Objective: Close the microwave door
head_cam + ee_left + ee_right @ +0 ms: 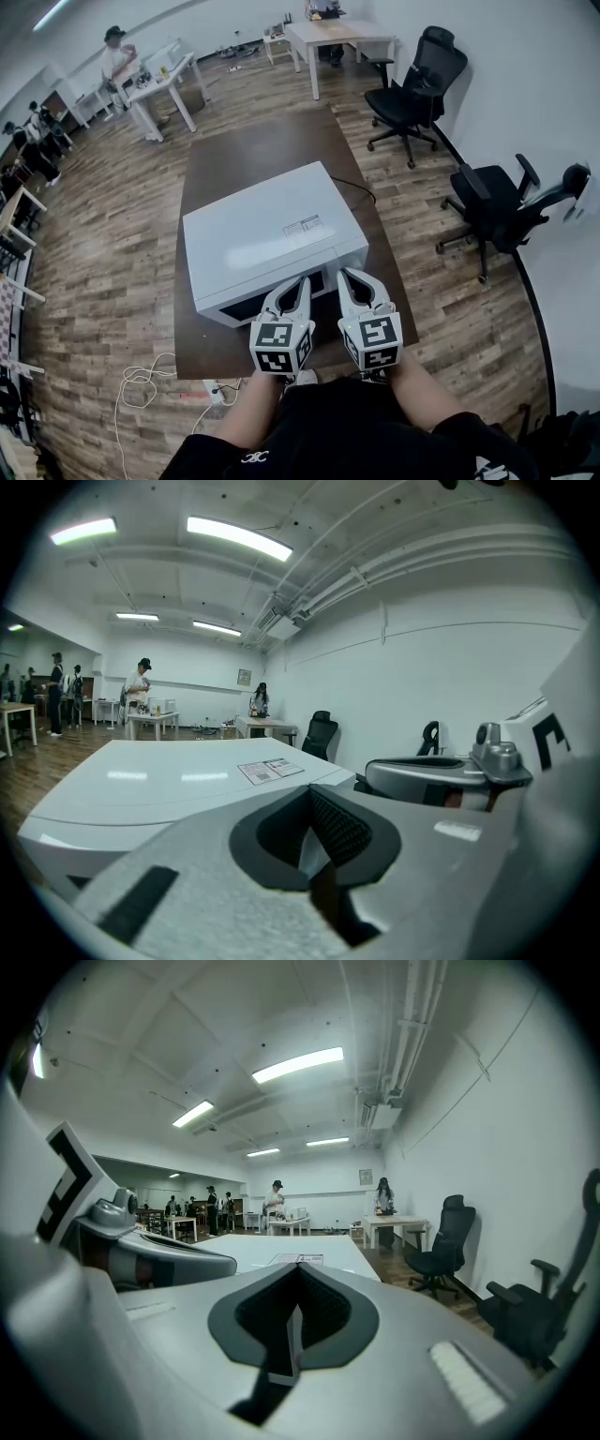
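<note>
**Both claws shut right at the microwave front**

Our left claw [314, 797] and right claw [298, 1271] each have their jaws pressed together, with nothing between them. Only the head view shows them side by side at the top front edge of the microwave [267, 230], which sits on the brown worktop [246, 155]. The claw views just catch its white top. The claws cover part of the door [236, 309], so we can't tell if they touch it.

The right gripper [297, 1279] had its jaws pressed together with nothing between them. Just beyond lay the microwave [261, 1247], its white top bearing a label [296, 1260]. The left gripper [211, 1262] sat close on the left. On the right stood two black office chairs [448, 1241], and people [276, 1199] stood at far tables [398, 1222].
</note>
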The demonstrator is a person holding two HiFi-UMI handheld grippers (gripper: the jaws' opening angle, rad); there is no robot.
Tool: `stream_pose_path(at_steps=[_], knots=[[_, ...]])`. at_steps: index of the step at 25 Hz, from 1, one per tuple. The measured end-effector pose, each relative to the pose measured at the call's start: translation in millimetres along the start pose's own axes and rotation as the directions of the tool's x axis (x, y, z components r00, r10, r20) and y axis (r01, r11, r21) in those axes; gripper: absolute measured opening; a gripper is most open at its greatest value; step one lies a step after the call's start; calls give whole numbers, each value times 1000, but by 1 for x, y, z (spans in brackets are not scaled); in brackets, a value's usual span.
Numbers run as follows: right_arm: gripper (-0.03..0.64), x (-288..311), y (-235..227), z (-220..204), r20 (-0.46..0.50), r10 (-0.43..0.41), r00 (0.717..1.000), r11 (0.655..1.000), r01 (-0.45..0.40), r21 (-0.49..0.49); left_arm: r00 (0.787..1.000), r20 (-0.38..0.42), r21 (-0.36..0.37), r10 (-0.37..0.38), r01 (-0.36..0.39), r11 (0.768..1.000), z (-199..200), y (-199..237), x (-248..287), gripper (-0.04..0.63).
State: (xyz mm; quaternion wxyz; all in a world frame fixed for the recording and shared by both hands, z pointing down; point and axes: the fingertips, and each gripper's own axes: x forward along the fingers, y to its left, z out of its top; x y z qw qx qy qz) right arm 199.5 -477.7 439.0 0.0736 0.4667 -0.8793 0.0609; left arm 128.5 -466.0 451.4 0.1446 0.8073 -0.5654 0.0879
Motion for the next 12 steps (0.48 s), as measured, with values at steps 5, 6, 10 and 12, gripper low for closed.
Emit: stream_pose_path(at_steps=[5, 6, 10, 12], knots=[[6, -2, 0, -1, -2, -4, 1000, 1000, 4, 3, 1000, 5, -1, -11, 11, 1000, 1, -2, -3, 11], [6, -2, 0, -1, -4, -6, 1000, 1000, 6, 2, 1000, 7, 0, -13, 13, 1000, 1, -2, -3, 11], [6, 0, 1, -5, -13, -10, 1000, 1000, 10, 0, 1000, 7, -5, -12, 12, 1000, -1, 1, -3, 11], [6, 0, 2, -6, -16, -12, 1000, 1000, 12, 0, 1000, 5, -8, -12, 12, 1000, -2, 2, -4, 11]])
